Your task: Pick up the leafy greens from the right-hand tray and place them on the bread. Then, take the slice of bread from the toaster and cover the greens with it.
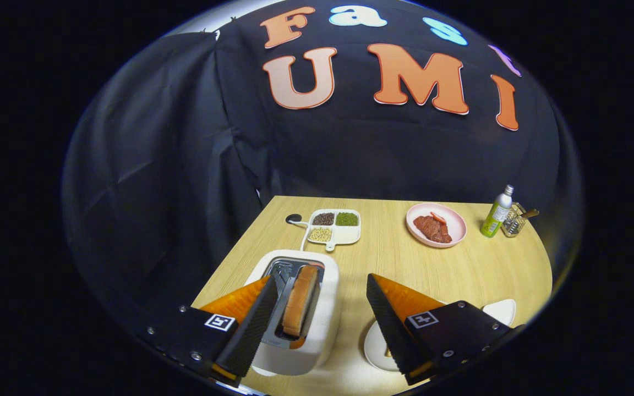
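Golden-brown toasted bread (299,300) stood on edge in the slot of the white rectangular toaster (322,330) when I checked, so I judged the covering step not yet done. My tool (322,313) hung above the toaster with its fingers spread wide and gripping nothing; the slice lay just inside the left finger, not between pressing pads. Its long axis ran away from me along the slot, toward the white four-compartment dish of beans (334,226) beyond the toaster on the light wooden worktop (394,258).

Right of the toaster, partly behind the right finger, sat a white plate (375,346), and another white dish (501,311) peeked out farther right. I could not tell whether greens already lay on bread there, so that step remained unconfirmed. Well beyond the toaster stood a pink plate of red meat slices (436,224), a green bottle (496,212) and a small wire holder (514,223).
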Demonstrator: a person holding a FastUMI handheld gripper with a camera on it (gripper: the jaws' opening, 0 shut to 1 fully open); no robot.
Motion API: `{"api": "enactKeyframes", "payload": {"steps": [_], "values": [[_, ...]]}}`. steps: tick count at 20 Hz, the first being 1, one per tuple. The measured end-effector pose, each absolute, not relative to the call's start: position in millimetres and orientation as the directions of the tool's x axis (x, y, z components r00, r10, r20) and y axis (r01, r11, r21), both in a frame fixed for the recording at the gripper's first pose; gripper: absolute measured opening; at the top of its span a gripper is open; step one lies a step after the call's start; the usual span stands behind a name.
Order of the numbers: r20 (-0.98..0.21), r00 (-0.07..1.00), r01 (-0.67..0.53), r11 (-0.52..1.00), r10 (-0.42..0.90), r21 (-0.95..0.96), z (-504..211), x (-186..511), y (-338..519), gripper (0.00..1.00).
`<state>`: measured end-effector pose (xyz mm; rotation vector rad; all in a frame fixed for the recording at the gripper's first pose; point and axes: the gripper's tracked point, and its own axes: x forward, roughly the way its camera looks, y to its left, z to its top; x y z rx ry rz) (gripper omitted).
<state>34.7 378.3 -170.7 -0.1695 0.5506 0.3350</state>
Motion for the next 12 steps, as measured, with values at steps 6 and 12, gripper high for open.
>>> {"api": "enactKeyframes", "payload": {"steps": [6, 12], "values": [[-0.59, 0.77, -0.353, 0.932, 0.244, -0.076, -198, 31, 394, 0.78], [-0.619, 0.753, -0.336, 0.94, 0.225, -0.067, -211, 29, 399, 0.34]]}}
